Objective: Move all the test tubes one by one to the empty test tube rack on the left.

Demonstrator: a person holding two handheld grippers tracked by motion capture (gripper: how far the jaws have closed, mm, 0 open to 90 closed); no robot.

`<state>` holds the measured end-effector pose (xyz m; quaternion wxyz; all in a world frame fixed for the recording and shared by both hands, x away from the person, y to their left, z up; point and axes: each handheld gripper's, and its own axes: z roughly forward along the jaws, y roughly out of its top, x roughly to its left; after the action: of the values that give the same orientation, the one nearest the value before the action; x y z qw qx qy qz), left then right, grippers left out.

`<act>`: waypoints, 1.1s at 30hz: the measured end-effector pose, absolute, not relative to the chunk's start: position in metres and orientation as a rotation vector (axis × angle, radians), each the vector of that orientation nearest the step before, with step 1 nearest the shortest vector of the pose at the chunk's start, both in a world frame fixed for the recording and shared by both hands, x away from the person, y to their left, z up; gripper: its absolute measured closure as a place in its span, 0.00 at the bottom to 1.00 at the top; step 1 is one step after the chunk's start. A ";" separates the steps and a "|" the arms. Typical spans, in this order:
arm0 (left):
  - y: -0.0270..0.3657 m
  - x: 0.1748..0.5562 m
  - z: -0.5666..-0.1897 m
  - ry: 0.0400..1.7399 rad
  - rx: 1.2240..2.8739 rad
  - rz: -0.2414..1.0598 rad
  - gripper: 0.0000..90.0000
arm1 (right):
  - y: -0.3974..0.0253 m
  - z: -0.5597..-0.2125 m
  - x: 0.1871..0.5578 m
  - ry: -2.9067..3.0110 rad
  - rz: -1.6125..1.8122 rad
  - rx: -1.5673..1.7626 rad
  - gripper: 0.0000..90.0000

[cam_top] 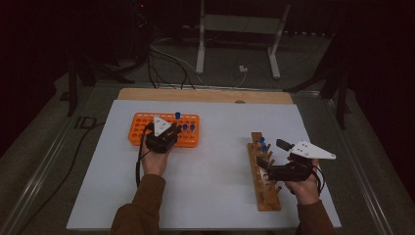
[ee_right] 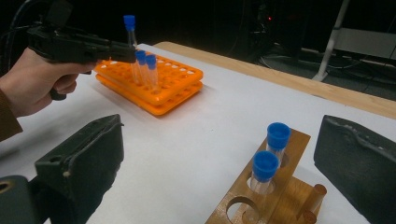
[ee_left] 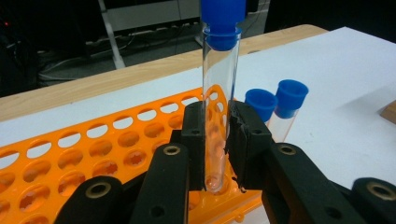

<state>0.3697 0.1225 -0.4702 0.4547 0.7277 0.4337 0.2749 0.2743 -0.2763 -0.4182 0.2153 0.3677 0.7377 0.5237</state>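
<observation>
Test tube (ee_left: 219,107), clear with a blue cap, stands upright at the centre of the left gripper view, clamped low on its body by the left tongs (ee_left: 218,144) over the orange rack (ee_left: 93,158). It looks light, rigid, slick and breakable, so a mid-body hold seems safest. The right gripper view adds the wooden rack (ee_right: 261,200) holding two capped tubes (ee_right: 265,170), framed by the right tongs (ee_right: 219,158), spread wide and empty above the white desk (cam_top: 215,186).
</observation>
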 end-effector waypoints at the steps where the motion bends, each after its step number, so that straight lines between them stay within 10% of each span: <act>1: 0.122 0.370 -0.471 1.073 1.796 0.677 0.86 | -0.276 -0.418 0.274 2.045 1.452 1.020 0.02; 33: 0.120 0.375 -0.494 1.111 1.949 0.609 0.87 | -0.277 -0.419 0.273 2.053 1.453 1.014 0.02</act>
<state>0.3750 0.1199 -0.4938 0.3972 0.7694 0.4387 0.2405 0.2730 -0.2766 -0.4189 0.2133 0.3654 0.7395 0.5235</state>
